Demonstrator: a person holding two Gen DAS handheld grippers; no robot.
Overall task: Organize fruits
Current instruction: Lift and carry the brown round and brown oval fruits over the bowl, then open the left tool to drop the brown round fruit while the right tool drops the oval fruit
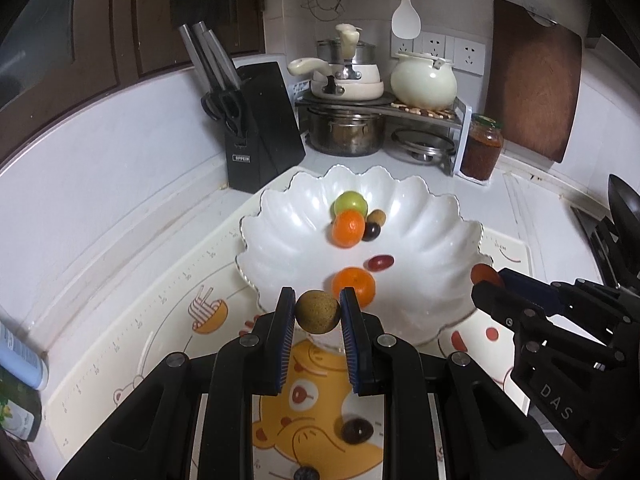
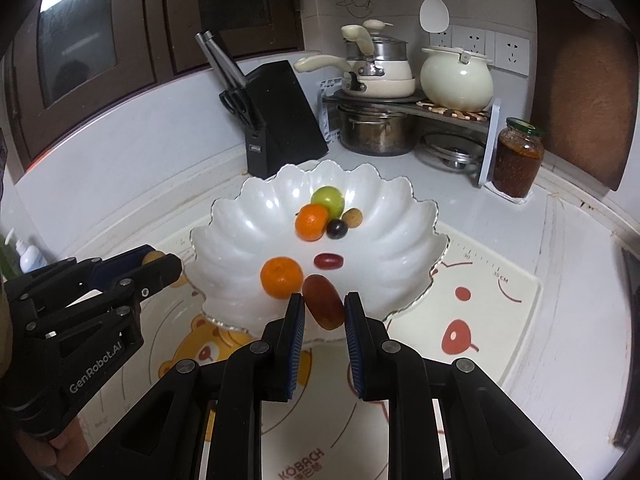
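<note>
Fruits are mid-transfer: your left gripper (image 1: 318,312) pinches a brown longan (image 1: 318,311), your right gripper (image 2: 324,307) a red jujube (image 2: 323,306), both at the scalloped bowl (image 2: 240,216) rim at lower centre; carry them inward, then release.

Home kitchen corner. White worktop (image 1: 120,184) with a black knife block (image 1: 262,132), stacked cream pans (image 1: 346,76) and a steel pot (image 1: 346,130) on a corner rack, wall sockets (image 1: 452,50), hanging rice paddle (image 1: 405,12), wooden cutting board (image 1: 534,80), sauce jar (image 1: 482,146), dark wood cabinets (image 1: 120,20).
</note>
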